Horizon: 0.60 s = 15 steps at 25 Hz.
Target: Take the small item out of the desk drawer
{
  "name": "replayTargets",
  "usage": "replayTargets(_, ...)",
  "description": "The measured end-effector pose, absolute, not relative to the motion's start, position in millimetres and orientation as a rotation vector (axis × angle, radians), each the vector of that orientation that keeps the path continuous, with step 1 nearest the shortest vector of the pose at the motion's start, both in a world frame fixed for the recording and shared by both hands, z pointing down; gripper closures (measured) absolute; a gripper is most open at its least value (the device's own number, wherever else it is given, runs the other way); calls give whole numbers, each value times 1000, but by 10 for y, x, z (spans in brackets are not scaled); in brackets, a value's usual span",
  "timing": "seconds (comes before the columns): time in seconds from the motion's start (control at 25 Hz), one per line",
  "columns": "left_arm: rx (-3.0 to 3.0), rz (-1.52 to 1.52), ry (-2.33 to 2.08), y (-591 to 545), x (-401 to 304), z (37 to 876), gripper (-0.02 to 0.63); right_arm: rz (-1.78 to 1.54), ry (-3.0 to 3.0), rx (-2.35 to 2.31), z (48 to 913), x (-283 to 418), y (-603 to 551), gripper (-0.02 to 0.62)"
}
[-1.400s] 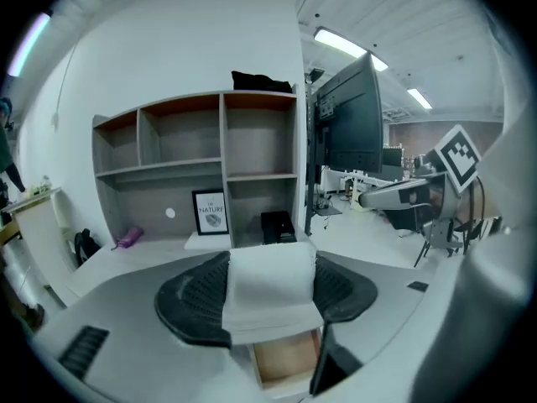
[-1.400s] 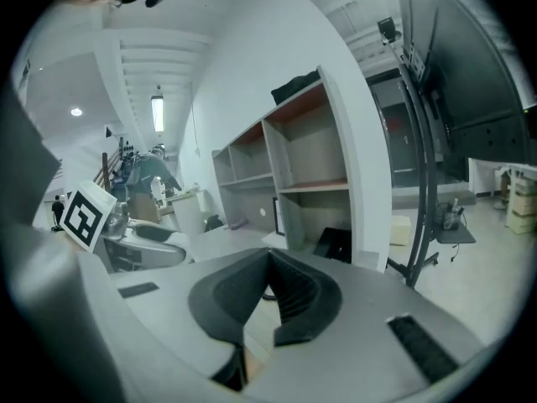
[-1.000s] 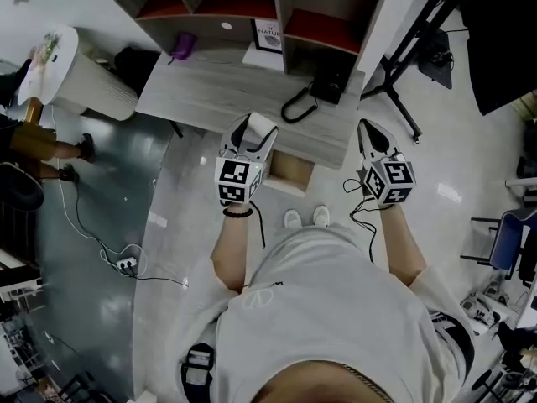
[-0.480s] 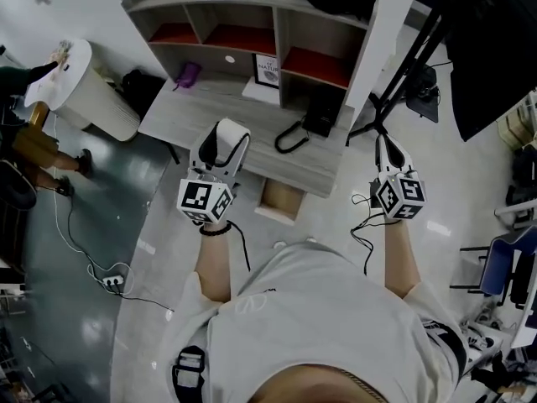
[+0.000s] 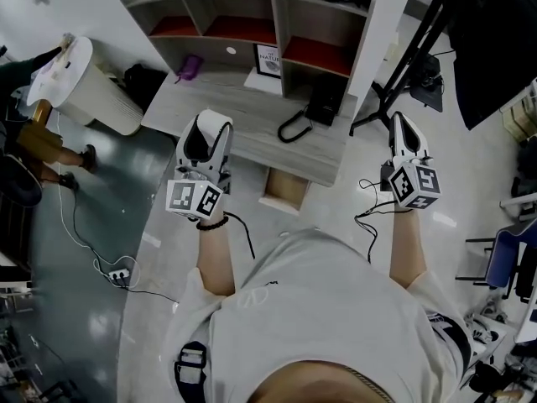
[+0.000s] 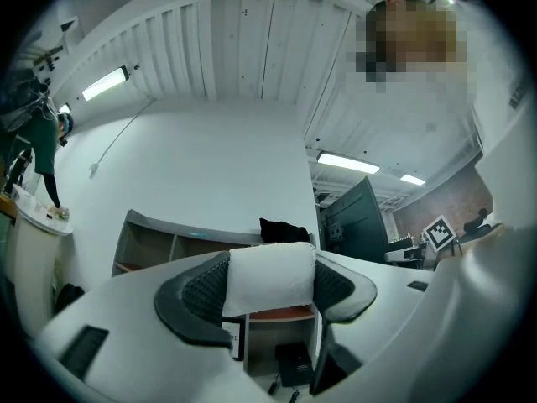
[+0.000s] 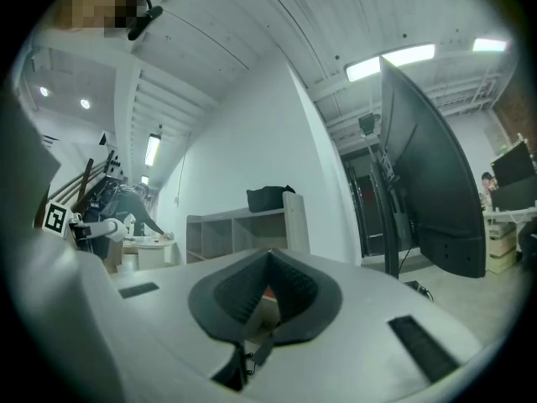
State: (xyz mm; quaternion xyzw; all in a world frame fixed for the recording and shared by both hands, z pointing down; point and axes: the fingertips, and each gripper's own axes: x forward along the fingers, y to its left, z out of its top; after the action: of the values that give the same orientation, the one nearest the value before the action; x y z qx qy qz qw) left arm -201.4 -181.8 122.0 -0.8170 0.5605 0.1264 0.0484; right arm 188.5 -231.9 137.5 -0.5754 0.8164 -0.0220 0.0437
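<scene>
Seen from above, a person in a white shirt (image 5: 336,309) stands with both forearms stretched forward, a tool in each hand.

The left tool (image 5: 205,141) is raised over the near left part of a pale wood-grain surface (image 5: 243,112). Its jaws stand partly apart and press from both sides on a small white item (image 6: 268,275). The item looks soft and roll-shaped, and it fills the gap between the dark ribbed pads (image 6: 200,290).

The right tool (image 5: 399,131) is held out past the right end of the surface, above the pale floor (image 5: 470,166). Its jaws are closed against each other with nothing between them.

Between the two arms, just beyond the person's chest, a drawer (image 5: 284,193) hangs pulled out from under the front edge of the surface. Its tan inside shows, but what lies in it cannot be made out.

Farther back on the surface sits a black telephone (image 5: 325,103) with a looping cord. Behind it rises a shelf unit (image 5: 277,23) with red-floored compartments. A small framed card (image 5: 269,60) leans at the unit's foot, and a purple object (image 5: 190,65) lies to its left.
</scene>
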Motion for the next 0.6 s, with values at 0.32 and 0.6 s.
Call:
replayTargets(0.32,-2505,390,1722,-1863,-2107,1278,328,-29,2469,-1793,1344,1914,-2354,597)
replayTargets(0.6,-2496,360,1715,-1881,-2017,1316,328,-31,2454,-1811,1372,2039,-2344,597)
